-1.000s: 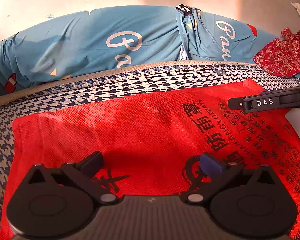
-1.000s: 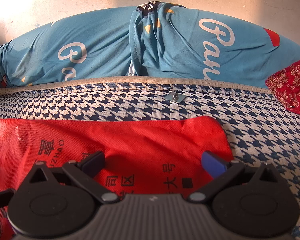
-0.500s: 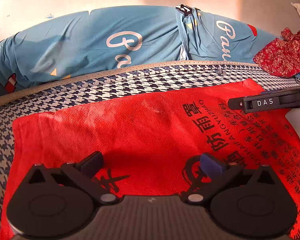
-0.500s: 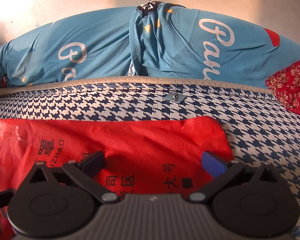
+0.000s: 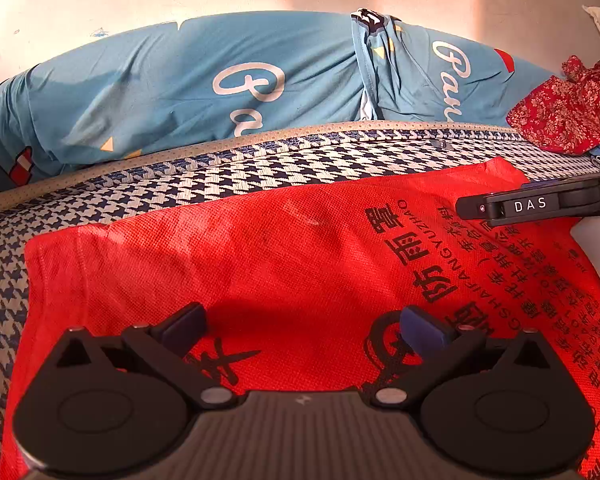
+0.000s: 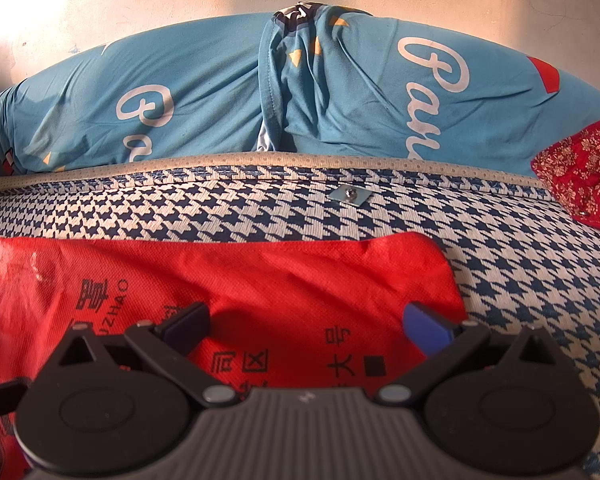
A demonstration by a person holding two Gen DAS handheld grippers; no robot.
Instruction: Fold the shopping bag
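shopping bag (image 5: 284,264) red, flat, black printed characters.

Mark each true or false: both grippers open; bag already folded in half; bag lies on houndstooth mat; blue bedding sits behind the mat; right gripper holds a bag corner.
1. Both the left gripper and the right gripper are open. True.
2. The bag is folded in half. False: it lies spread flat.
3. The bag lies on the houndstooth mat. True.
4. Blue bedding sits behind the mat. True.
5. The right gripper holds a bag corner. False: its jaws are wide apart, holding nothing.
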